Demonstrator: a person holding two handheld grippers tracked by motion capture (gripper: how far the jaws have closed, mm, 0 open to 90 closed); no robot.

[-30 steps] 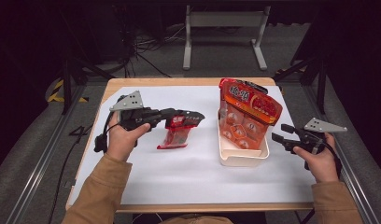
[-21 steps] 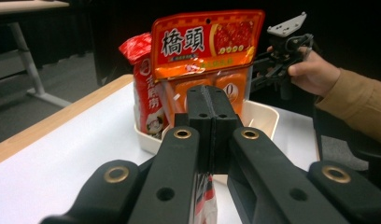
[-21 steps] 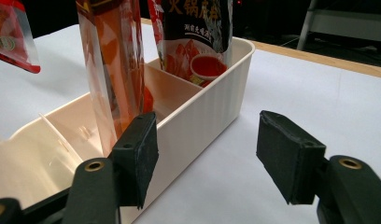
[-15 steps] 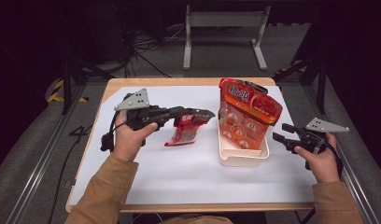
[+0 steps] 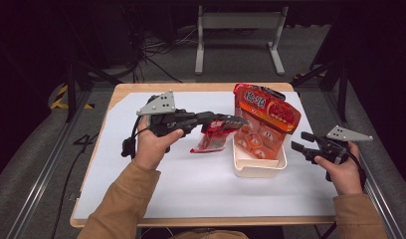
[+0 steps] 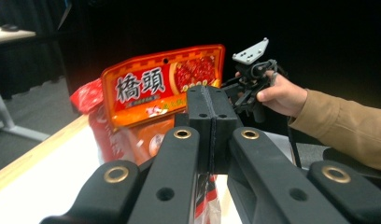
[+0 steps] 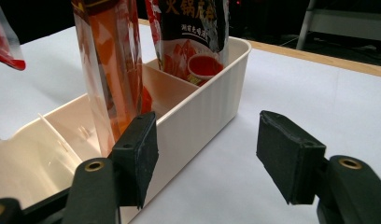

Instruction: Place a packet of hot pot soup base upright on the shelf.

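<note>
White sheet (image 5: 201,184) over wood table (image 5: 120,92), dark rm w/ grey carpet (image 5: 37,164).

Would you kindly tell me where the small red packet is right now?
In the high view, the small red packet hangs pinched in the left gripper, above the white paper left of the cream plastic bin.

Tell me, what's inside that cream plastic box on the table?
The cream box has dividers. An orange packet stands upright in it, with a darker packet behind. The near compartment looks empty. The packets hide the floor under them.
</note>
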